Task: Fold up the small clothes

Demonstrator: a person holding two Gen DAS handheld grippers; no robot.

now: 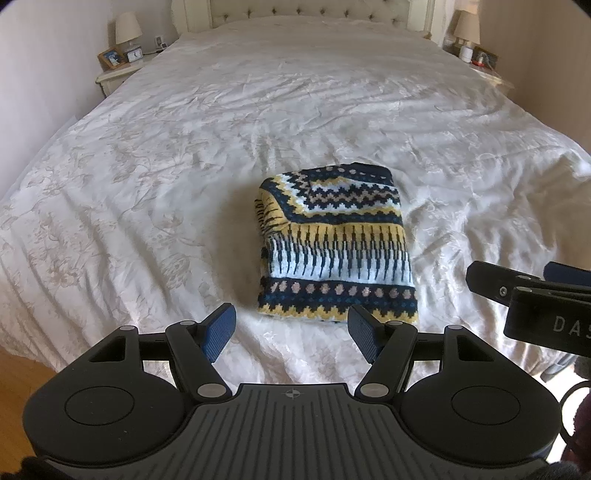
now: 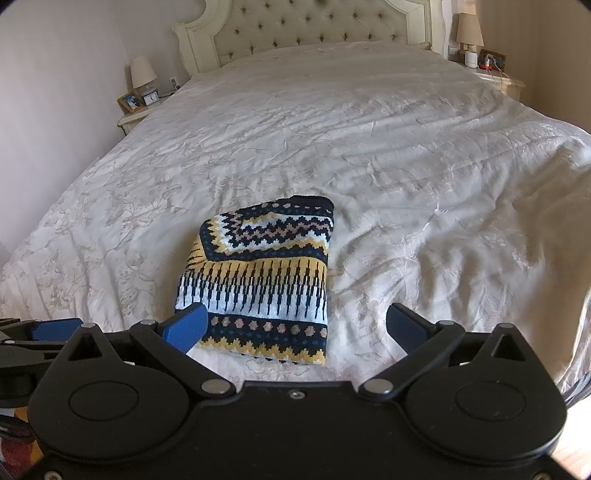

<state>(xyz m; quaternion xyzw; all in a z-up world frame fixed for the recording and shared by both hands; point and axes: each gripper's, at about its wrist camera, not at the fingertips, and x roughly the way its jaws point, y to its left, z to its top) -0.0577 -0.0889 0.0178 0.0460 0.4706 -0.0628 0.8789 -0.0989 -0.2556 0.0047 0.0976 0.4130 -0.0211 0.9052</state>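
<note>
A small knitted sweater (image 1: 334, 243) in navy, yellow and white patterns lies folded into a compact rectangle on the white bedspread (image 1: 184, 155). In the right wrist view the same sweater (image 2: 258, 280) sits just beyond the fingers. My left gripper (image 1: 291, 332) hovers above the bed's near edge, short of the sweater's near hem, open with nothing between its blue pads. My right gripper (image 2: 295, 328) is open too, its left pad over the sweater's near left corner, gripping nothing. The right gripper's tip (image 1: 528, 291) shows at the right edge of the left wrist view.
The bedspread (image 2: 406, 166) is wrinkled and stretches to a tufted headboard (image 2: 310, 33). Nightstands with lamps flank the bed: one on the left (image 1: 118, 70), one on the right (image 1: 476, 55). Wooden floor (image 1: 22, 373) shows below the bed's near left edge.
</note>
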